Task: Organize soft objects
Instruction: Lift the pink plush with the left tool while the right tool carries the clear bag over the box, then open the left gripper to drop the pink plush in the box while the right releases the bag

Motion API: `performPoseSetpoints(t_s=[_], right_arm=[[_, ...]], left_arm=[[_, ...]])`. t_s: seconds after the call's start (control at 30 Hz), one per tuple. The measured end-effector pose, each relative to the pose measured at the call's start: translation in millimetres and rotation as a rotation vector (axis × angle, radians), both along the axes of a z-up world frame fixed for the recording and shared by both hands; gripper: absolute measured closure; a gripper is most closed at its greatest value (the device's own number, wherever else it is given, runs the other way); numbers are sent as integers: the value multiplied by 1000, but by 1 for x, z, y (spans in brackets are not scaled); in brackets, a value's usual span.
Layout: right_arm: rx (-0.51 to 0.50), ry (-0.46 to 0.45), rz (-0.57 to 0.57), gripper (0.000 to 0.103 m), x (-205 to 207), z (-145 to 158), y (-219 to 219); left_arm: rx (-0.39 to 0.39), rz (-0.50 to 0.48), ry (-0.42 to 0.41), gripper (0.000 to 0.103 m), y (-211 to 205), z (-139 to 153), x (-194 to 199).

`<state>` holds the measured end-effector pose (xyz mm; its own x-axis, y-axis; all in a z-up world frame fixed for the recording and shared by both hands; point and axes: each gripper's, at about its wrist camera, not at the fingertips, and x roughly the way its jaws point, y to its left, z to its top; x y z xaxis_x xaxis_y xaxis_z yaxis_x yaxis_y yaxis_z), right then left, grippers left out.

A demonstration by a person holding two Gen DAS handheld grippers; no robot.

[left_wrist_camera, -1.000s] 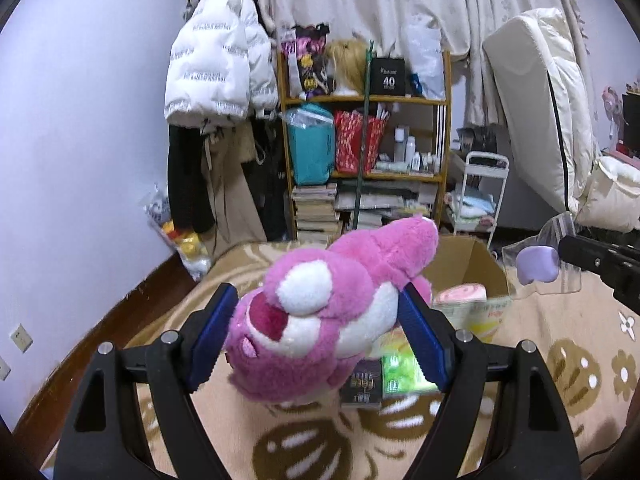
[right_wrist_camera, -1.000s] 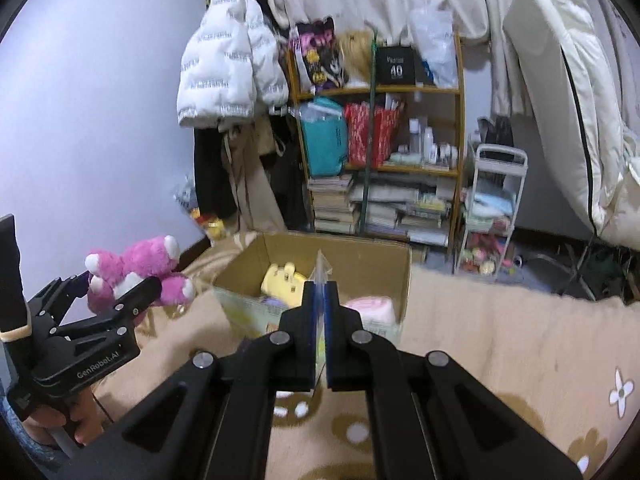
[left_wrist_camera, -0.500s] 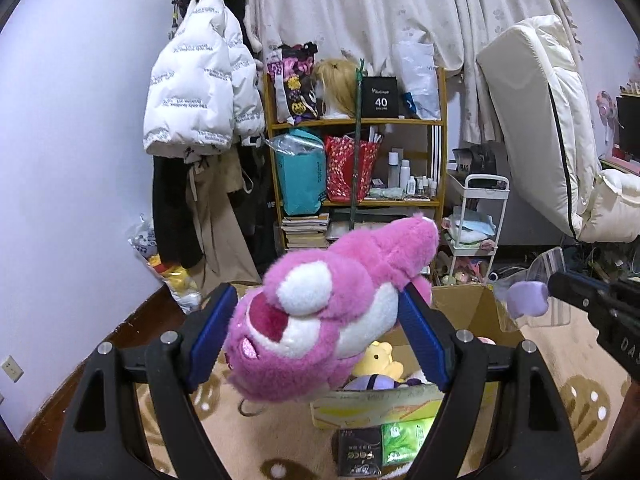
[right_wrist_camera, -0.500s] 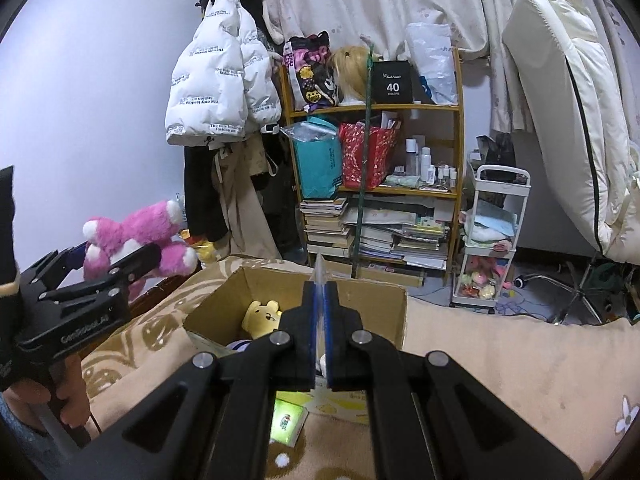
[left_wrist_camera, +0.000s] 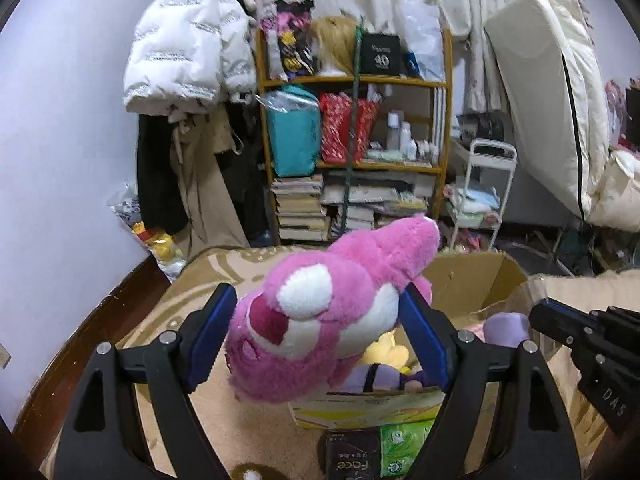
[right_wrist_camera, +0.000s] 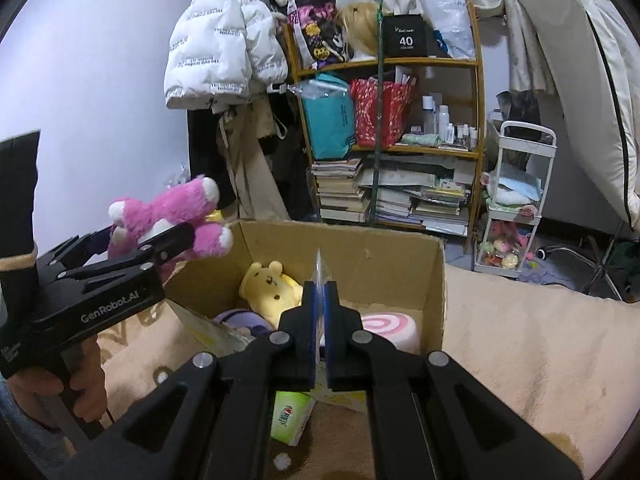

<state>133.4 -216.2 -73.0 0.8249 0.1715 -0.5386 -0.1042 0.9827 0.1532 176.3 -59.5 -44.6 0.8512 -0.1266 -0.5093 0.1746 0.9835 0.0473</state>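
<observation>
My left gripper (left_wrist_camera: 316, 332) is shut on a pink plush bear (left_wrist_camera: 320, 312) and holds it in the air at the near left edge of an open cardboard box (left_wrist_camera: 468, 280). From the right wrist view the bear (right_wrist_camera: 172, 216) hangs by the box's (right_wrist_camera: 400, 252) left wall. My right gripper (right_wrist_camera: 320, 320) is shut on a clear plastic bag (right_wrist_camera: 319, 268) with a lilac soft item (left_wrist_camera: 506, 326) in it, over the box. Inside lie a yellow plush (right_wrist_camera: 272, 288), a purple plush (right_wrist_camera: 240, 320) and a pink swirl cushion (right_wrist_camera: 388, 326).
A beige patterned rug (right_wrist_camera: 520, 352) covers the floor. A green packet (right_wrist_camera: 290, 420) and a dark packet (left_wrist_camera: 350, 456) lie in front of the box. Behind stand a cluttered wooden shelf (right_wrist_camera: 392, 120), hung coats (right_wrist_camera: 224, 48), a white trolley (right_wrist_camera: 516, 200) and a leaning mattress (right_wrist_camera: 580, 80).
Both grippers have come closer to the box and now look down into it. The bear has moved to the box's edge. Both grips are unchanged.
</observation>
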Motion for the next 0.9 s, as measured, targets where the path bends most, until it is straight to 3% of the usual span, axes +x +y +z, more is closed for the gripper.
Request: performPoseSetpoints(t_s=[0.37,0.63,0.77,0.9], right_arm=[[-12,29,-16,98,7,-15,-4],[-9,24,-24,97,7,-14,-9],[-17,24,-25,96,5,-12,-10],[-25,19,-23,96,1,-9,-9]], left_arm=[[62,-56,32,19,-17,-15,3],[50,-40,43,11,-11,-13,0],[102,-11,43,10,-8,-11,-3],[75,17,49,6,2,-6,-6]])
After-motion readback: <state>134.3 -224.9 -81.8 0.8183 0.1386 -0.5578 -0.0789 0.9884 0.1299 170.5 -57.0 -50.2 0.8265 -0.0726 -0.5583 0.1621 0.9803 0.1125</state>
